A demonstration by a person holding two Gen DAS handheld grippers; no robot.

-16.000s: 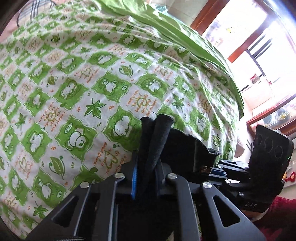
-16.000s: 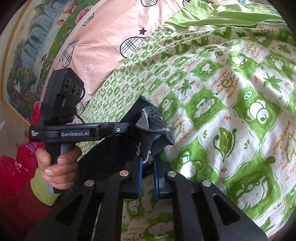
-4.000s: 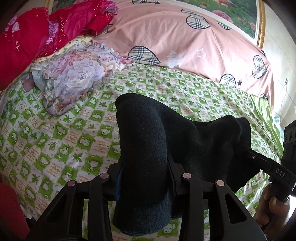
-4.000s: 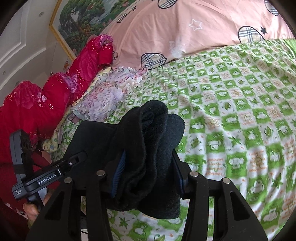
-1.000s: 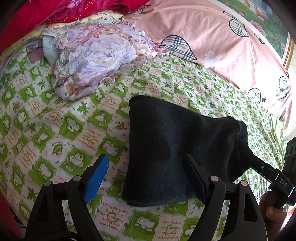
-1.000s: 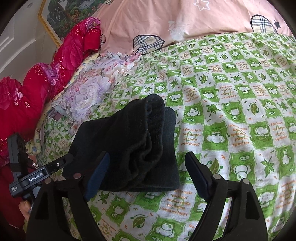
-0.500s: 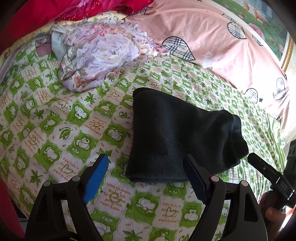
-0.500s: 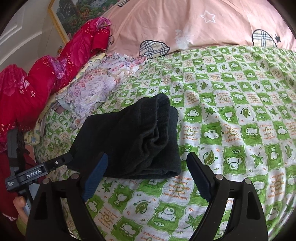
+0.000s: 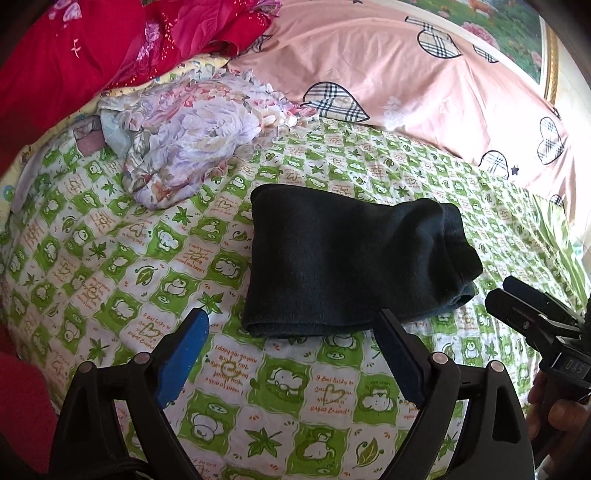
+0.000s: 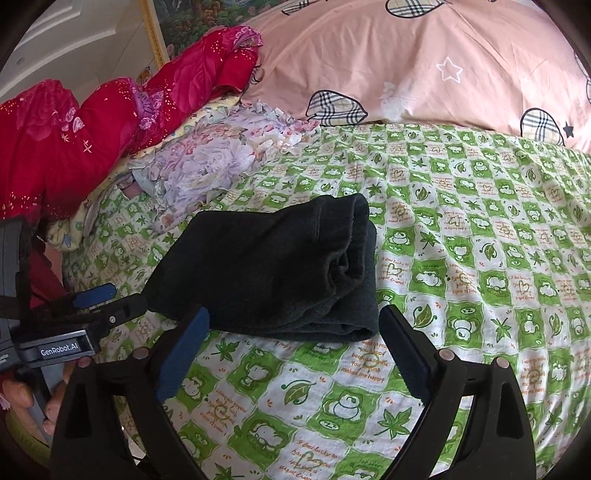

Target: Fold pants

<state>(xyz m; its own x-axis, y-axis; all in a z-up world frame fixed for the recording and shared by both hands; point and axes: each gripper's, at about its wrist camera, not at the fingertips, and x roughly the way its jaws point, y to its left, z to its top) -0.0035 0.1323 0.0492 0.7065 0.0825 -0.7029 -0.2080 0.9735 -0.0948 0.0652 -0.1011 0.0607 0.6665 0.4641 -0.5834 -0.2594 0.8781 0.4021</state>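
Observation:
The dark pants (image 9: 343,262) lie folded in a compact bundle on the green-and-white patterned bedsheet (image 9: 110,258); they also show in the right wrist view (image 10: 273,269). My left gripper (image 9: 291,328) is open and empty, just short of the bundle's near edge. My right gripper (image 10: 293,325) is open and empty, close to the bundle's near edge. The right gripper's body shows at the right edge of the left wrist view (image 9: 535,321). The left gripper shows at the left of the right wrist view (image 10: 96,306).
A crumpled floral cloth (image 9: 184,136) lies beyond the pants to the left. A pink pillow with plaid hearts (image 9: 406,74) runs along the back. A red quilt (image 9: 74,48) is piled at the far left. A framed picture (image 10: 173,29) hangs on the wall.
Both grippers have drawn back from the folded pants, which stay put on the sheet. Four seconds ago both grippers were shut on the pants.

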